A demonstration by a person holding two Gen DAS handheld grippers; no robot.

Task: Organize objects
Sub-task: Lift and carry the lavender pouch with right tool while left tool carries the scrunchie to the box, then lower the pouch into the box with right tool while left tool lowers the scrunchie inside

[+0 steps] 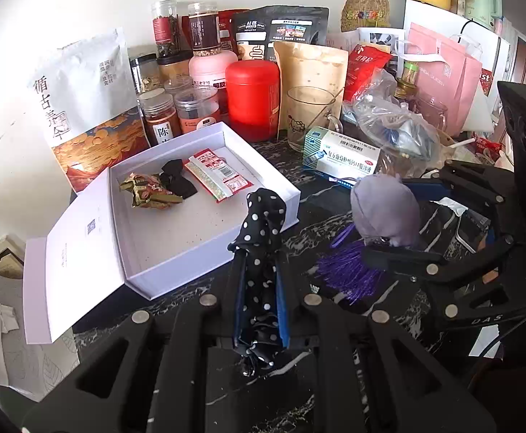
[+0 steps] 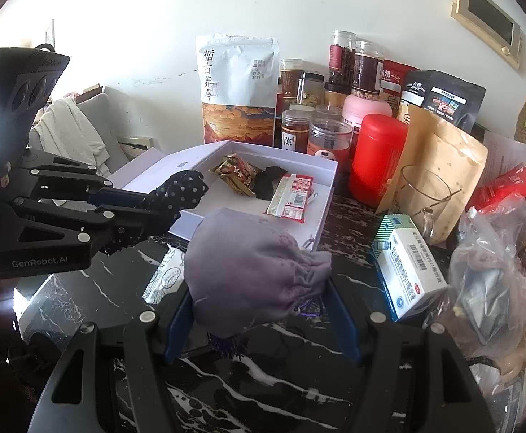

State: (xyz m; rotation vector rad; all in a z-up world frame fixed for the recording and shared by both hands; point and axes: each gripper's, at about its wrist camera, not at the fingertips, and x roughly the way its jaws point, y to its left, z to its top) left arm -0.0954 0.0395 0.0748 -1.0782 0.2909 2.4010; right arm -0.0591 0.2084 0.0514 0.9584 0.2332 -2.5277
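An open white box (image 1: pixel 263 171) (image 2: pixel 320 213) sits on the dark marble counter. It holds a gold-wrapped snack (image 1: pixel 149 191) (image 2: pixel 236 173), a black bow (image 1: pixel 178 178) (image 2: pixel 268 182) and a red sachet (image 1: pixel 218 173) (image 2: pixel 292 196). My left gripper (image 1: pixel 259 249) (image 2: pixel 162 202) is shut on a black polka-dot cloth (image 1: pixel 263 223) (image 2: pixel 180 189), just at the box's near edge. My right gripper (image 2: pixel 259 285) (image 1: pixel 385 249) is shut on a purple drawstring pouch (image 2: pixel 252 270) (image 1: pixel 385 209) with a purple tassel (image 1: pixel 346 270), held above the counter near the box.
Behind the box stand jars, a red canister (image 1: pixel 252 99) (image 2: pixel 376 155), a white tea bag pouch (image 1: pixel 82 101) (image 2: pixel 239 86) and a glass mug (image 1: pixel 308 117) (image 2: pixel 420 195). A medicine box (image 1: pixel 342 158) (image 2: pixel 407 263) and a crumpled plastic bag (image 1: pixel 396 122) (image 2: pixel 494 270) lie to the right.
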